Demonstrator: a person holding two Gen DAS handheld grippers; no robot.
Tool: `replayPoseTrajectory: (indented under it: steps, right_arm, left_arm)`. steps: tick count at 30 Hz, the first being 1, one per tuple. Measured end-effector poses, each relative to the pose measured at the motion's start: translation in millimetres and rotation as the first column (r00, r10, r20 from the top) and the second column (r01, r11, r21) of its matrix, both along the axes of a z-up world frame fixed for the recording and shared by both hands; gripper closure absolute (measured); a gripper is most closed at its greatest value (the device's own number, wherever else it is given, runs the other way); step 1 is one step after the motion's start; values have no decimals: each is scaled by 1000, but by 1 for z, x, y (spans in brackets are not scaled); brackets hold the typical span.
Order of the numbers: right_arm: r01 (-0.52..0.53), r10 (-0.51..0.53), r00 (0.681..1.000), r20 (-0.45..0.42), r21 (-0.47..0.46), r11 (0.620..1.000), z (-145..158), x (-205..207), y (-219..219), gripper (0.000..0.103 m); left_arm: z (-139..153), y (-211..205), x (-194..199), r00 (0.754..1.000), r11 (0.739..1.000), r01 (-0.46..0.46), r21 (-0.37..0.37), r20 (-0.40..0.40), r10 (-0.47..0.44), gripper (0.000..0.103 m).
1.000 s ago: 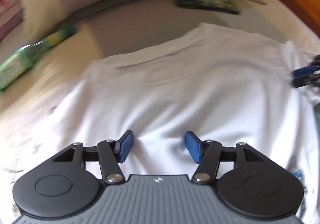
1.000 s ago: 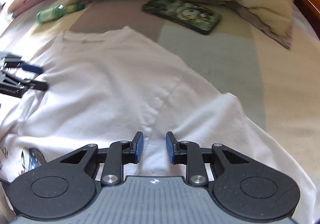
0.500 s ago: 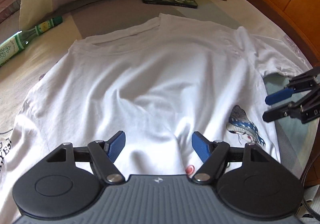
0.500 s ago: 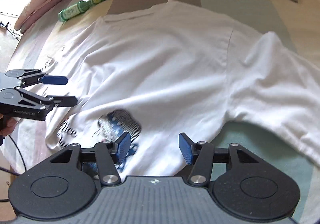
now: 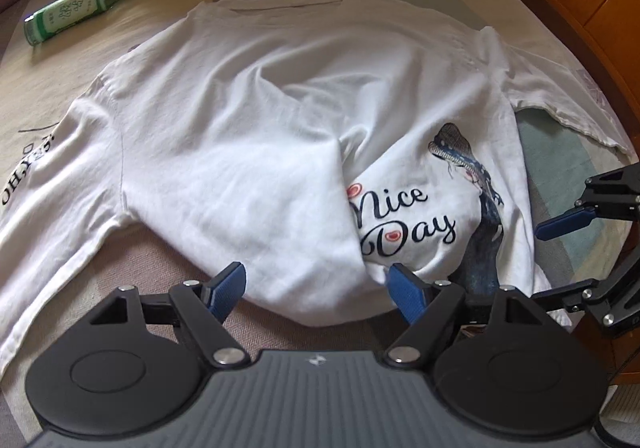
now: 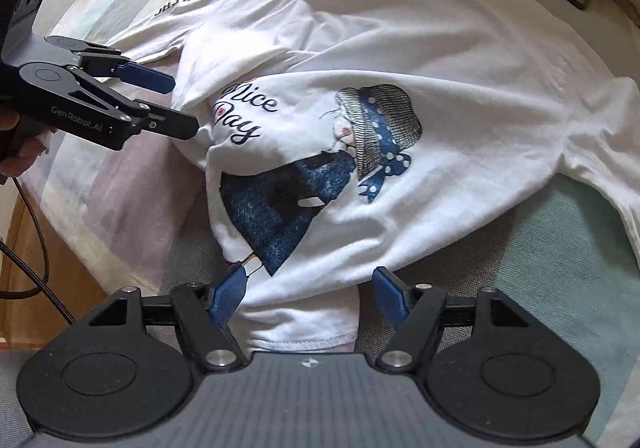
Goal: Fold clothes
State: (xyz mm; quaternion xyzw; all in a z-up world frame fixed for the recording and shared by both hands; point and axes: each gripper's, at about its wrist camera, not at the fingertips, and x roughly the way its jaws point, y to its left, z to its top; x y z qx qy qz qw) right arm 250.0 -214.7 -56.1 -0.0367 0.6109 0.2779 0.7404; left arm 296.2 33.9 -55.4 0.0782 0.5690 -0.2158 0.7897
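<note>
The left gripper (image 5: pixel 318 286) is held low and level over the near hem of a white printed cotton T-shirt (image 5: pixel 256 135), jaws spread wide, nothing gripped. The right gripper (image 6: pixel 308 294) is likewise held low, jaws wide, straddling the hem without clamping. The shirt is spread on a pastel patchwork bedsheet (image 6: pixel 560 280), partly bunched.

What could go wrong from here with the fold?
1. The white T-shirt lies bunched, its hem flipped up over the body; closing either open tool now could pinch several layers and lock in a crooked fold.
2. The green glass bottle lies on the bed near the collar; dragging the shirt that way might roll it.
</note>
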Motion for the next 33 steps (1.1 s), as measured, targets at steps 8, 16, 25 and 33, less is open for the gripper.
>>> replayPoseTrajectory:
  steps: [8,16,25,33]
  right_arm:
    - [-60,60,998,28,1,998,7,2,6,23]
    - [-69,72,993,92,-44,997,15,4,12,17]
    - [-90,123,970,210,-162,983,11,-2,50,9]
    - [-94,165,954,249,-276,957,-17,-10,100,5]
  left_arm:
    - [2,-9,-15,996,993,-91,80,-1,92,24]
    - [0,-16,-16,987,981,-156,114,-14,159,24]
    - [6,4,-16,978,973,-205,109,-14,208,24]
    - [2,27,-19,968,963,-246,112,-9,249,24]
